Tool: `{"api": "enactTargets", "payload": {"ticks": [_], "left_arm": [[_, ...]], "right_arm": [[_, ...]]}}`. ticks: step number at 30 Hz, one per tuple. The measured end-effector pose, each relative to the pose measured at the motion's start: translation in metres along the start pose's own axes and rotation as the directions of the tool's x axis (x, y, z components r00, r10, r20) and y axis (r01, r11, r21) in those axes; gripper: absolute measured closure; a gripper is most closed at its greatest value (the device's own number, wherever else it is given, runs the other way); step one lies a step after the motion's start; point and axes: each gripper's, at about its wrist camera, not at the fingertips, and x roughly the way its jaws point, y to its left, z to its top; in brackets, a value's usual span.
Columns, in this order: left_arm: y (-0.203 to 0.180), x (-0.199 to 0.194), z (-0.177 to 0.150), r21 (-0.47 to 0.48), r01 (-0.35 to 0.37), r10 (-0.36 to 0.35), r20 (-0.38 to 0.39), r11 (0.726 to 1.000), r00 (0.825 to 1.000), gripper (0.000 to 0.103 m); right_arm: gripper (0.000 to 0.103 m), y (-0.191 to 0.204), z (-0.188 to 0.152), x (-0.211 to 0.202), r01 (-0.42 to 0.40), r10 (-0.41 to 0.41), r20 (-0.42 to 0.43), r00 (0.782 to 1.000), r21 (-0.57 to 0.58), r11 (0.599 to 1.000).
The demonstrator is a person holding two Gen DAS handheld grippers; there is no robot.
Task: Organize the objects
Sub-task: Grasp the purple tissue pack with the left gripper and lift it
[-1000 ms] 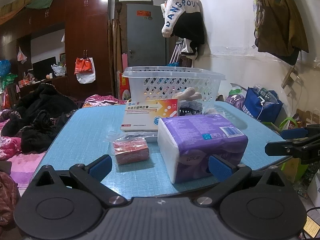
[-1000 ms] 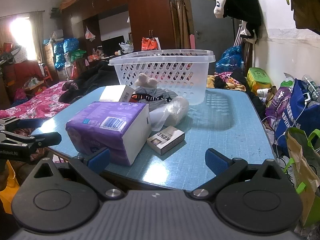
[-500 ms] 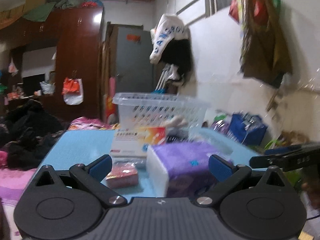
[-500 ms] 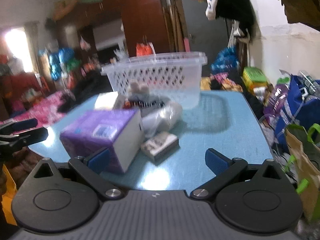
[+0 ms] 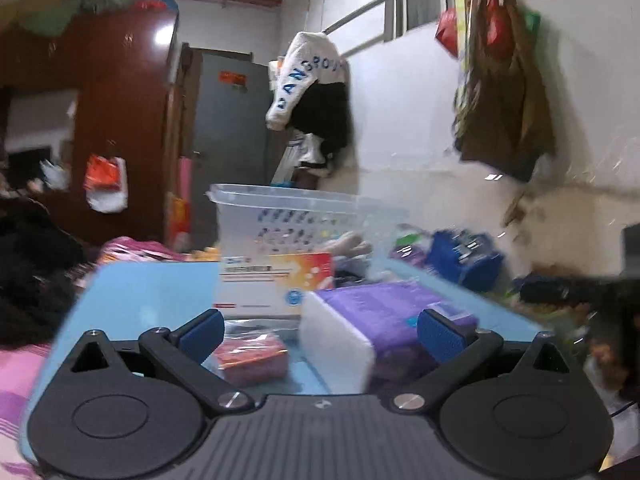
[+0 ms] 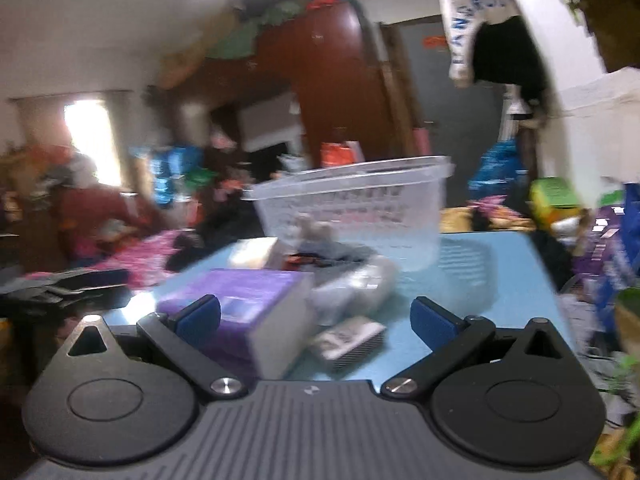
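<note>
On the desk [image 5: 152, 284], in the left wrist view, the basket [image 5: 288, 216] stands at centre, farthest back. A box [image 5: 272, 284] lies before it. Lower centre sits a tissue pack [image 5: 360, 320], with a small packet [image 5: 252, 356] to its left. In the right wrist view, a carton [image 6: 348, 340] lies right of the tissue pack.

A white hooded sweatshirt [image 5: 306, 76] hangs by a grey door [image 5: 230, 132] — beside it, a dark wooden wardrobe [image 5: 120, 120].

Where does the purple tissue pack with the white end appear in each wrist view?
Left wrist: purple tissue pack at lower centre-right, beside the small red packet.
Right wrist: pack at lower centre-left.
Shared landmark: clear plastic basket behind it.
</note>
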Motion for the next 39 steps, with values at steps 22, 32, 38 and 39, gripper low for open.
{"api": "enactTargets", "payload": {"ticks": [22,32,38,39], "left_arm": [[0.000,0.056,-0.032,0.083,0.269,-0.263,-0.073,0.960,0.962,0.027],[0.014,0.052,-0.033,0.095,0.328,-0.323,-0.067,0.940,0.944,0.035],[0.018,0.055,-0.033,0.085,0.341,-0.336,-0.072,0.936,0.939,0.036],[0.018,0.055,-0.033,0.087,0.341,-0.335,-0.072,0.936,0.939,0.036]], "right_arm": [[0.024,0.018,-0.024,0.052,-0.192,0.174,-0.099,0.980,-0.210,0.959],[0.036,0.007,-0.025,0.047,-0.279,0.258,-0.120,0.959,-0.219,0.935],[0.037,0.005,-0.024,0.049,-0.288,0.266,-0.125,0.956,-0.220,0.932],[0.037,0.005,-0.024,0.048,-0.289,0.267,-0.124,0.956,-0.220,0.932]]}}
